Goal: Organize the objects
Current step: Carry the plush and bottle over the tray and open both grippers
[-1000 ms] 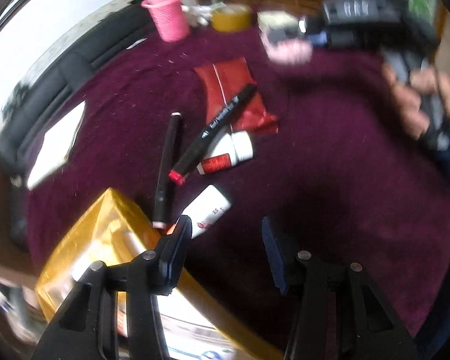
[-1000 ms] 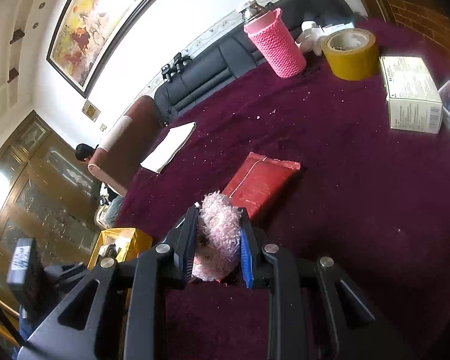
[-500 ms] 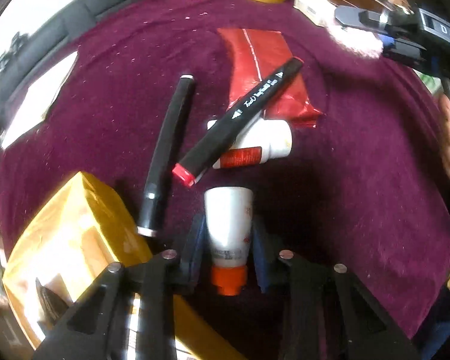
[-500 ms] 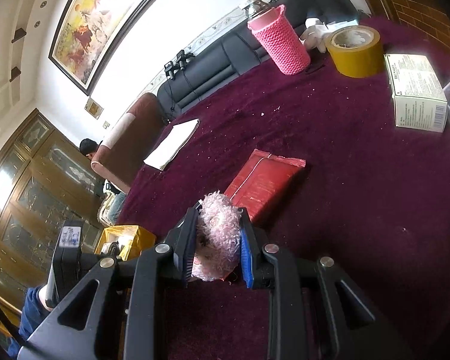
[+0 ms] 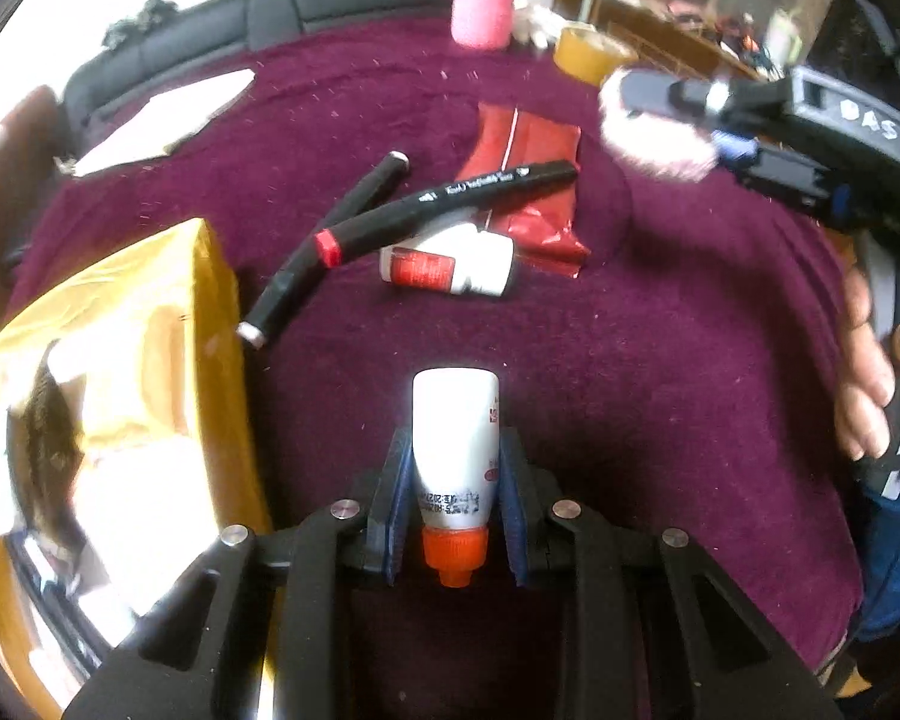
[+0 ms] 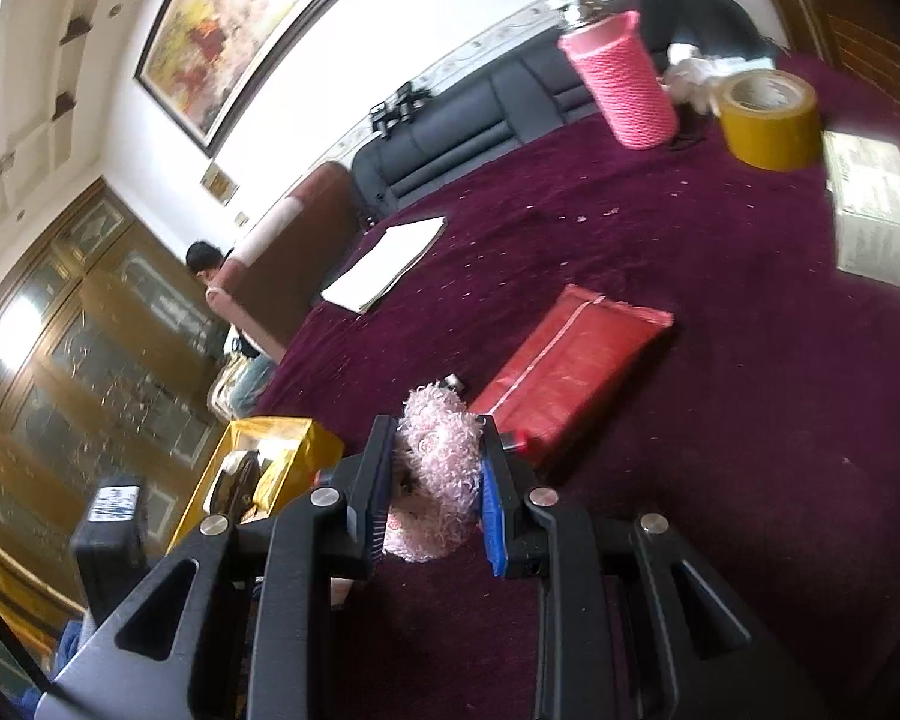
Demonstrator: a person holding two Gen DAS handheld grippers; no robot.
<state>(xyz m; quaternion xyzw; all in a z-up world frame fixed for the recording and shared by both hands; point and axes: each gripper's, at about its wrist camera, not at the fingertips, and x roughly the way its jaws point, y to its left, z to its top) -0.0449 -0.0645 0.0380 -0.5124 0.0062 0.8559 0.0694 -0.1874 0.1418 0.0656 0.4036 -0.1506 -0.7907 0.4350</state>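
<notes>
My left gripper (image 5: 455, 456) is shut on a white bottle with an orange cap (image 5: 455, 450), held above the maroon cloth with the cap toward the camera. Left of it stands a yellow box (image 5: 168, 324), open at the top. Two black markers (image 5: 444, 201), a second white bottle with a red label (image 5: 450, 264) and a red packet (image 5: 528, 180) lie further out. My right gripper (image 6: 432, 474) is shut on a fluffy pink ball (image 6: 435, 468). The same ball (image 5: 654, 138) and right gripper (image 5: 666, 120) show at the upper right of the left wrist view. The yellow box (image 6: 270, 468) sits left of the ball.
A pink knitted cup (image 6: 621, 81), a roll of yellow tape (image 6: 768, 120) and a white carton (image 6: 876, 216) stand at the far right of the table. White papers (image 6: 384, 264) lie near the far edge. A black sofa (image 6: 450, 132) and a seated person (image 6: 210, 264) are behind.
My left gripper closed on the white bottle with the orange cap and lifted it off the cloth, rolling as it went. The right gripper kept its hold on the pink ball and drifted slightly.
</notes>
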